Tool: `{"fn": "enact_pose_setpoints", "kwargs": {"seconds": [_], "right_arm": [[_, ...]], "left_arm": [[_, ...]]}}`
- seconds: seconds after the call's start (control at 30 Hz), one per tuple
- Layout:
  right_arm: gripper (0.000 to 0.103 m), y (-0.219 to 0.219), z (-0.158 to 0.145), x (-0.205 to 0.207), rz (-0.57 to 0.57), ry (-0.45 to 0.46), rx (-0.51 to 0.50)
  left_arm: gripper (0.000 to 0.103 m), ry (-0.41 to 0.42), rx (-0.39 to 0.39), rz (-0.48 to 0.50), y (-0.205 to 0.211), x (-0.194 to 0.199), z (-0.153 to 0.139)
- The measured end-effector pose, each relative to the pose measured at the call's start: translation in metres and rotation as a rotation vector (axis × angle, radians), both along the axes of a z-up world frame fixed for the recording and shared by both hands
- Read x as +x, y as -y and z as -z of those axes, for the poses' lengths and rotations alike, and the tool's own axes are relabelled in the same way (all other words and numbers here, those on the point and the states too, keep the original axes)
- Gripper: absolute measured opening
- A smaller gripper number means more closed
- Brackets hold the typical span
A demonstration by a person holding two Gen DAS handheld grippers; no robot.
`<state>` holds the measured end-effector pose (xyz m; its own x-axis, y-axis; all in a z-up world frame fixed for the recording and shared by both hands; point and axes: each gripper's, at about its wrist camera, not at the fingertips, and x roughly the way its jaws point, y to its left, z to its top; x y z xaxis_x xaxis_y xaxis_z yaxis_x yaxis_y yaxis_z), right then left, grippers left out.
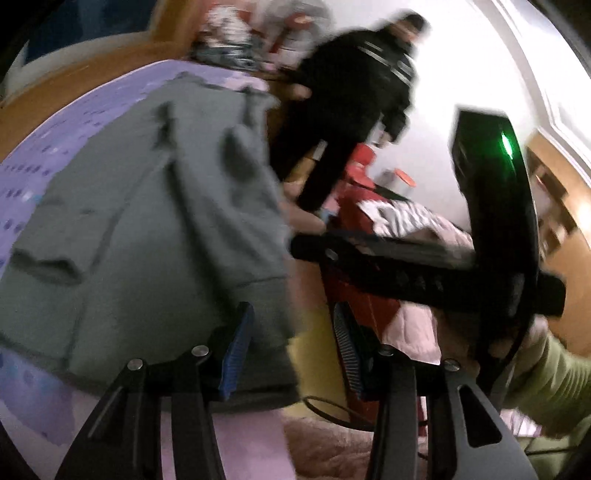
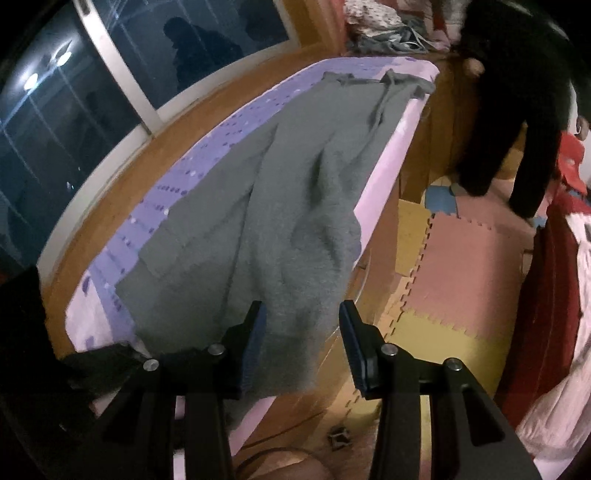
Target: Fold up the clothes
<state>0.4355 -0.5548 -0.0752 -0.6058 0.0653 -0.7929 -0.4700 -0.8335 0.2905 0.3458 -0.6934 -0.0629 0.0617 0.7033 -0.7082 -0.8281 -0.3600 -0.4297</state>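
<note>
Both your left gripper (image 1: 291, 354) and right gripper (image 2: 303, 347) gape, holding nothing, near the grey garment's (image 2: 258, 206) hem; its 12 o'clock end looks bunched, so smoothing or folding could follow.

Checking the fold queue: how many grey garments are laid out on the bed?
1. A single grey garment lies along the purple-sheeted bed, its near end hanging over the edge. The clothes pile beyond the bed may hide more.

The left gripper (image 1: 291, 354) has its jaws spread wide, nothing between the blue pads. The right gripper (image 2: 303, 347) is likewise parted and empty. A green sleeve (image 1: 546, 376) shows at the left-wrist view's lower right edge.
</note>
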Motion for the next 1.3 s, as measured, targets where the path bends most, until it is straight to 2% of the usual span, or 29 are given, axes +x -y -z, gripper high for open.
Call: {"fn": "enact_pose_setpoints", "kwargs": {"seconds": [0.13,0.27,0.37,0.43,0.53,0.6,0.67,0.73,0.83,0.97,1.03,1.13,1.23,1.3], "right_arm": [[0.041,0.014,0.006,-0.01,-0.062,-0.003,0.01],[0.041,0.043,0.006,-0.025,-0.17,0.012,0.12],[0.041,0.062,0.017,-0.036,-0.247,0.081,0.201],[0.041,0.073,0.027,-0.043,-0.265,0.131,0.285],[0.043,0.078,0.03,-0.046,-0.268,0.14,0.324],[0.034,0.073,0.03,-0.046,-0.243,0.145,0.31],[0.017,0.067,0.029,-0.046,-0.214,0.15,0.295],[0.013,0.058,0.019,-0.048,-0.186,0.135,0.209],[0.013,0.046,-0.009,-0.051,-0.167,0.068,0.069],[0.013,0.055,-0.046,-0.064,-0.233,-0.025,0.002],[0.014,0.062,-0.033,-0.078,-0.255,0.017,-0.003],[0.021,0.071,-0.015,-0.096,-0.283,0.073,-0.012],[0.028,0.073,-0.012,-0.085,-0.253,0.069,-0.032],[0.03,0.069,-0.02,-0.072,-0.241,0.017,-0.048]], "left_arm": [[0.045,0.018,-0.008,-0.082,0.018,-0.022,0.004],[0.045,0.011,-0.028,-0.137,0.03,-0.032,0.01],[0.045,0.012,-0.04,-0.156,0.038,-0.034,0.014],[0.045,0.013,-0.047,-0.166,0.042,-0.036,0.017],[0.045,0.015,-0.049,-0.168,0.047,-0.037,0.02],[0.045,0.014,-0.046,-0.172,0.05,-0.037,0.021],[0.045,0.015,-0.036,-0.176,0.052,-0.037,0.022],[0.045,0.021,-0.025,-0.181,0.055,-0.037,0.022],[0.045,0.025,-0.009,-0.189,0.062,-0.038,0.02],[0.045,0.029,0.001,-0.202,0.068,-0.042,0.019],[0.045,0.033,0.001,-0.211,0.068,-0.045,0.017],[0.045,0.035,0.001,-0.219,0.069,-0.044,0.017],[0.045,0.026,-0.004,-0.219,0.071,-0.041,0.016],[0.045,0.042,0.012,-0.215,0.071,-0.042,0.013]]}}
